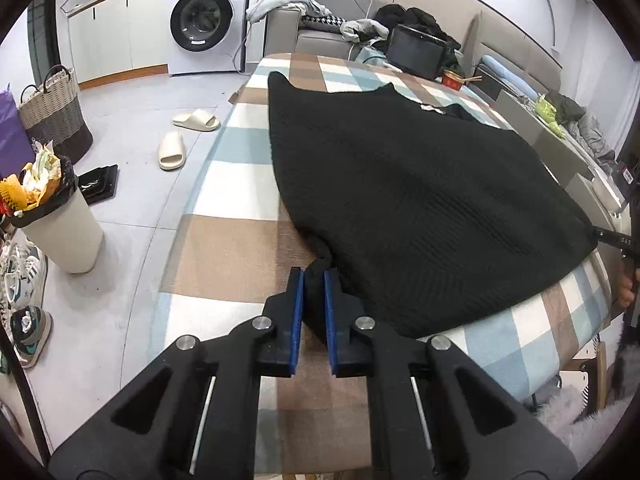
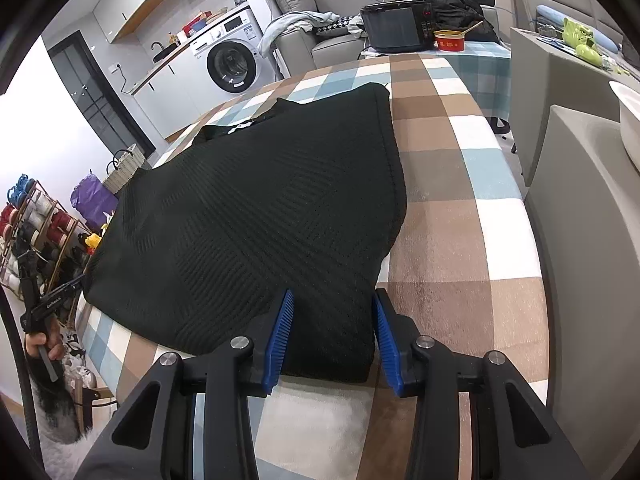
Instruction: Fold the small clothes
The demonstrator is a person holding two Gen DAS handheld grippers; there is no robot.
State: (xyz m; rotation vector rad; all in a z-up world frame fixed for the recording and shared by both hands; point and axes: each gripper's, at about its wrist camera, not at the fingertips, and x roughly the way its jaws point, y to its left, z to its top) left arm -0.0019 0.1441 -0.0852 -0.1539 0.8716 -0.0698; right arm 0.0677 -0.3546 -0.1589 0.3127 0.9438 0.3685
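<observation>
1. Checked cloth in brown, blue and white is covering the counter (image 1: 240, 240), and a black knitted garment (image 1: 400, 200) is lying spread flat across it, ahead of both tools.
2. Left hand-held gripper (image 1: 314, 280) is pinching a bunched corner of the garment between its blue pads (image 1: 297, 312), its jaws standing narrow with fabric filling the gap.
3. Right hand-held gripper (image 2: 332, 312) is straddling the garment's near corner, its jaws standing partly apart; whether its pads are pressing the fabric I cannot tell.
4. Left wrist view alone is showing the floor to the left of the tool: a bin (image 1: 60, 224), two slippers (image 1: 180, 136) and a woven basket (image 1: 52, 112).
5. Right wrist view alone is showing a grey cabinet (image 2: 580, 240) to the right and a shoe rack (image 2: 32, 232) far left.
6. Both views are showing a washing machine (image 1: 204, 20) beyond the counter.
</observation>
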